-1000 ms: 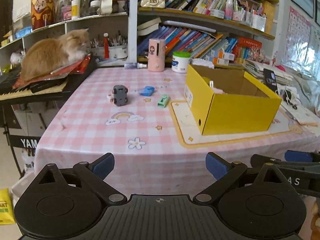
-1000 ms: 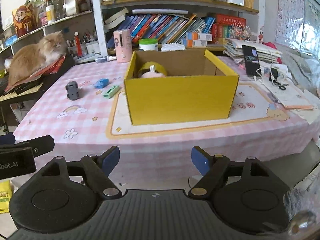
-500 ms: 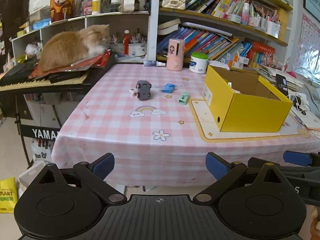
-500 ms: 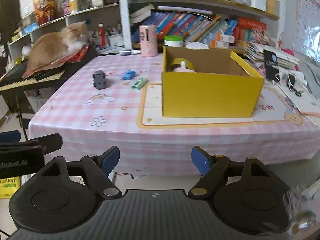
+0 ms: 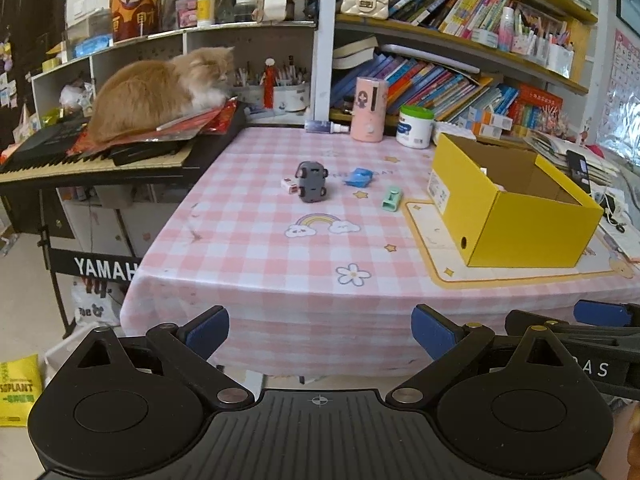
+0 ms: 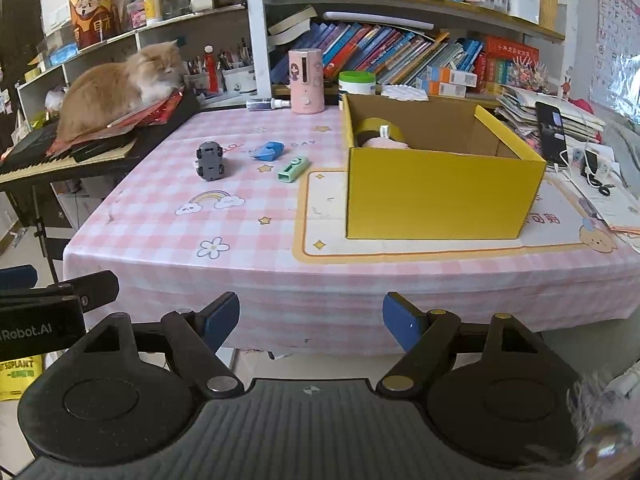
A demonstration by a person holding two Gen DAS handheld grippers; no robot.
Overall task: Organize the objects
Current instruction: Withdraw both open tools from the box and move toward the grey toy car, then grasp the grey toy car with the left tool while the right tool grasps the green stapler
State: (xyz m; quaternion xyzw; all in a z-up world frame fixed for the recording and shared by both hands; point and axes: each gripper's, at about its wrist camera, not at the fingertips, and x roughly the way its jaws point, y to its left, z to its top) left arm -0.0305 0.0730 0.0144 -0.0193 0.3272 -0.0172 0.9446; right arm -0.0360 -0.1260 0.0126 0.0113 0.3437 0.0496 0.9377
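Hovering short of the table [image 5: 256, 240], both grippers' fingers [image 5: 208, 330] [image 6: 400, 322] are spread wide, holding nothing.

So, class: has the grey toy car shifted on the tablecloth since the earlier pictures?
No. The grey toy car lies just above the rainbow print, beside the blue item, as before; only the camera pulled back.

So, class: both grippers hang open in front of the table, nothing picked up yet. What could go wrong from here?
1. The grey toy car lies wheels-up; it might roll or slip when gripped.
2. The yellow box has tall walls, so a gripper carrying the blue piece or green piece could clip its rim.
3. The cat on the keyboard sits near the table and might step in.
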